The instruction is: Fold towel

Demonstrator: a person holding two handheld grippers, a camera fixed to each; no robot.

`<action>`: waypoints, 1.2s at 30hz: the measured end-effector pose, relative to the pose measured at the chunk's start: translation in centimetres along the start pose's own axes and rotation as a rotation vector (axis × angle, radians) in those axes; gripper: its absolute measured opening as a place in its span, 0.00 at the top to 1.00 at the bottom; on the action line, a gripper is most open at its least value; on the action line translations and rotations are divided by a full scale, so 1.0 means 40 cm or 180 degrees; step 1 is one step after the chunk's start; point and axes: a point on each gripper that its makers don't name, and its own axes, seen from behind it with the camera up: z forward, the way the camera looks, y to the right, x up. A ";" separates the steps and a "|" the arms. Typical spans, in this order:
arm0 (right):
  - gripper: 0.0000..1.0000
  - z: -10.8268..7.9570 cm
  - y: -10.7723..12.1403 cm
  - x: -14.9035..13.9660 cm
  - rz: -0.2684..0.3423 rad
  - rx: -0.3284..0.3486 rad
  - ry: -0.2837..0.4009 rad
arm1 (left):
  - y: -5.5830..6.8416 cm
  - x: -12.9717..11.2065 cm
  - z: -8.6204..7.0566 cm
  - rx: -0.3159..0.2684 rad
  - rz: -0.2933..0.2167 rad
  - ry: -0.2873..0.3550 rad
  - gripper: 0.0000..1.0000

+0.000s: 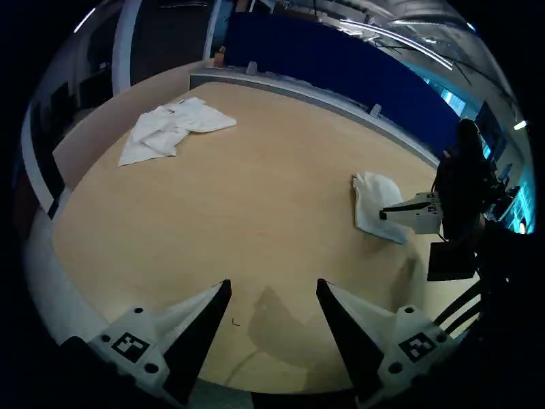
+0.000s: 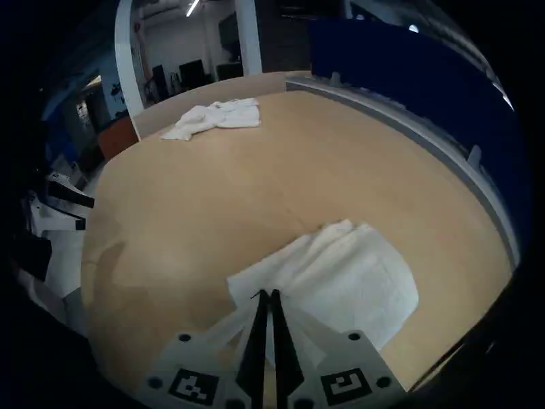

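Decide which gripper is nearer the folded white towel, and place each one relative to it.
Right. The right gripper is closed with its tips at the near edge of the folded towel. The left gripper is open above bare table, well apart from it.

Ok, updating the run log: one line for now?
left gripper open over table | right gripper shut at near towel edge | far towel crumpled

The left gripper view is taken from above the near edge of the table (image 1: 272, 204), set well back, and is aimed across the table toward the blue partition (image 1: 340, 61). The right gripper view is held close over the folded towel (image 2: 354, 273) and angled downward. The tabletop, the folded towel and the crumpled towel (image 2: 218, 114) are shared by both views.
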 end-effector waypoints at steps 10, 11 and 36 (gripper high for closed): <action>0.28 -0.059 0.027 -0.017 -0.0015 -0.0138 0.0057 | 0.012 0.015 0.010 -0.0030 0.0054 0.0004 0.07; 0.28 -0.066 0.032 -0.022 -0.0014 -0.0168 0.0057 | 0.013 0.016 0.011 -0.0033 0.0056 0.0005 0.07; 0.43 -0.132 0.070 -0.228 0.0407 -0.0524 -0.0198 | 0.049 0.030 0.027 -0.0120 0.0123 0.0000 0.07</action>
